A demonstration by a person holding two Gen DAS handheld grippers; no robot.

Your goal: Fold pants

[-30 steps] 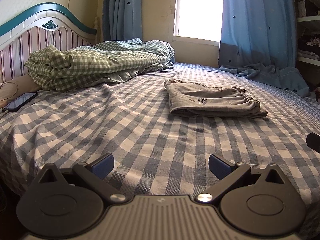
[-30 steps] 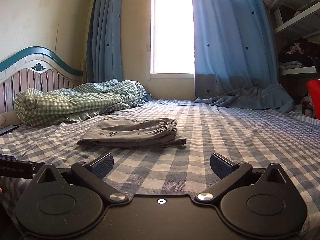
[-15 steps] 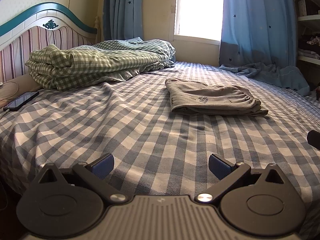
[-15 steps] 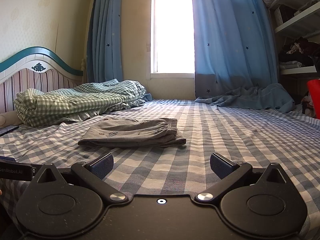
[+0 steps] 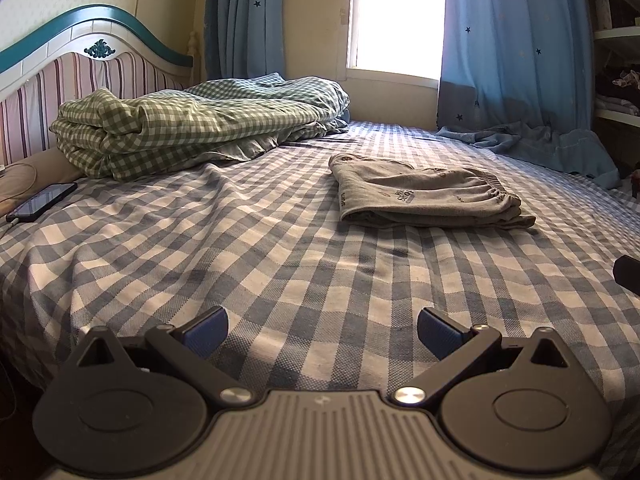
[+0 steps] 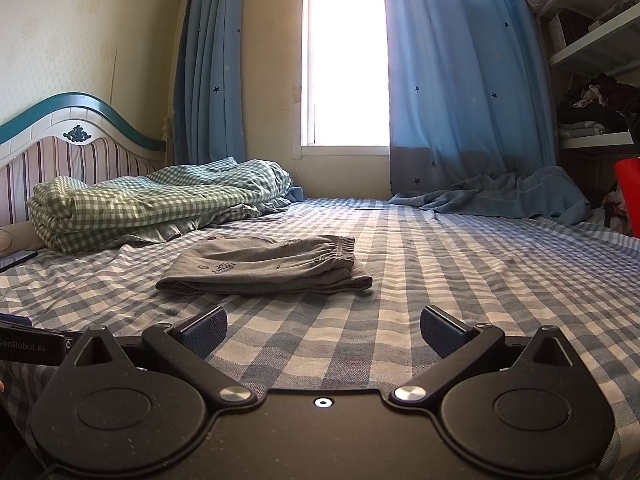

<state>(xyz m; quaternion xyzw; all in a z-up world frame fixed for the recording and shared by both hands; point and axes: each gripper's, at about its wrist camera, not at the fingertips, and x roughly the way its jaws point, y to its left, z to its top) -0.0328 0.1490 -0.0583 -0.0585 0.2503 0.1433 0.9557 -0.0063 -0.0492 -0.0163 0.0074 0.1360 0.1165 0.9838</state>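
Observation:
Grey pants (image 5: 428, 198) lie folded into a flat stack on the blue-and-white checked bed (image 5: 240, 256), waistband toward the right. They also show in the right wrist view (image 6: 268, 268), ahead and a little left. My left gripper (image 5: 322, 330) is open and empty, low over the near edge of the bed, well short of the pants. My right gripper (image 6: 324, 330) is open and empty, also near the bed's front edge. A dark part of the right gripper (image 5: 628, 272) shows at the left view's right edge.
A folded green checked quilt (image 5: 192, 124) lies by the striped headboard (image 5: 80, 72). A phone (image 5: 42, 202) lies at the left. Blue curtain cloth (image 6: 504, 196) spills onto the far right of the bed. Shelves (image 6: 592, 52) and a red object (image 6: 628, 196) stand at the right.
Both views have shifted only slightly; the left gripper has tilted a little, so the pants sit a bit higher in its view. The pants have not moved.

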